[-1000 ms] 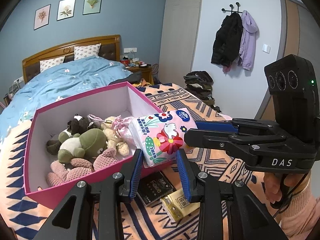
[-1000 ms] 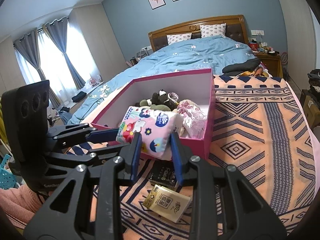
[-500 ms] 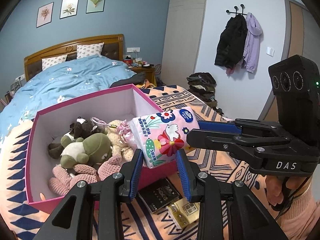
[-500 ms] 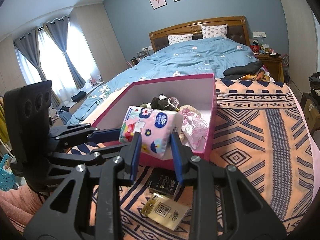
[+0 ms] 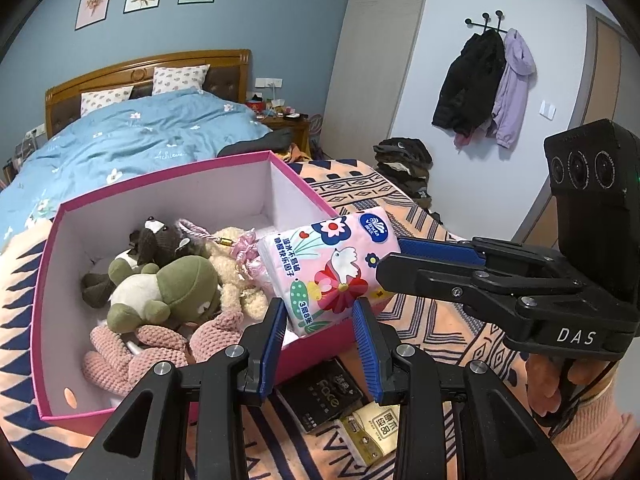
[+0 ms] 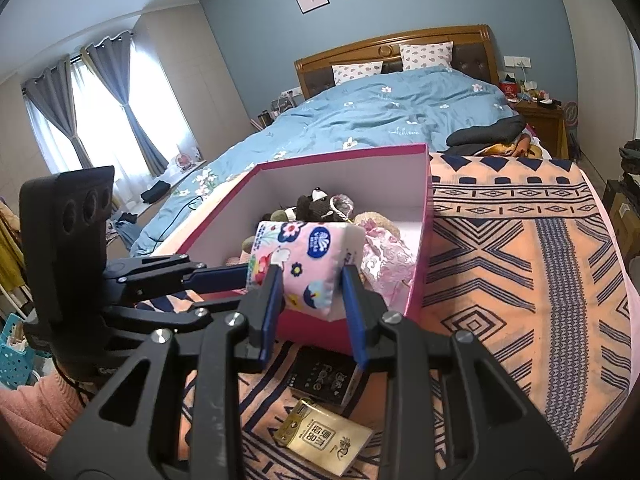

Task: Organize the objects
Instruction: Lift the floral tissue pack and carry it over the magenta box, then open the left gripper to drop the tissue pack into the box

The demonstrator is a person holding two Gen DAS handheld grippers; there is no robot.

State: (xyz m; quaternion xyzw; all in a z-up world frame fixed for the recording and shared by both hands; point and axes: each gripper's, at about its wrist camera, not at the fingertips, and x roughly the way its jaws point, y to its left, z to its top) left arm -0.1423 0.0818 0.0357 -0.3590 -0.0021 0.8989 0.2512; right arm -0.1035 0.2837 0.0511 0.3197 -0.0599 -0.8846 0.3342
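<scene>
While both my tongs, left gripper [image 5: 320, 312] and right gripper [image 6: 310, 284], clamp the pink tissue pack [image 5: 328, 264], it hangs over the pink box's [image 5: 44, 280] near corner.

A home bedroom: made bed [image 6: 400, 108], curtained window [image 6: 108, 108], coats [image 5: 484, 88] on wall hooks.

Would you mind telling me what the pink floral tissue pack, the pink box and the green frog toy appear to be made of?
The pink floral tissue pack looks like thin glossy plastic film: it shines and creases. The pink box seems to be rigid matte cardboard, with straight thin walls and a white inside. The green frog toy looks like soft plush fabric, fuzzy and rounded.
</scene>
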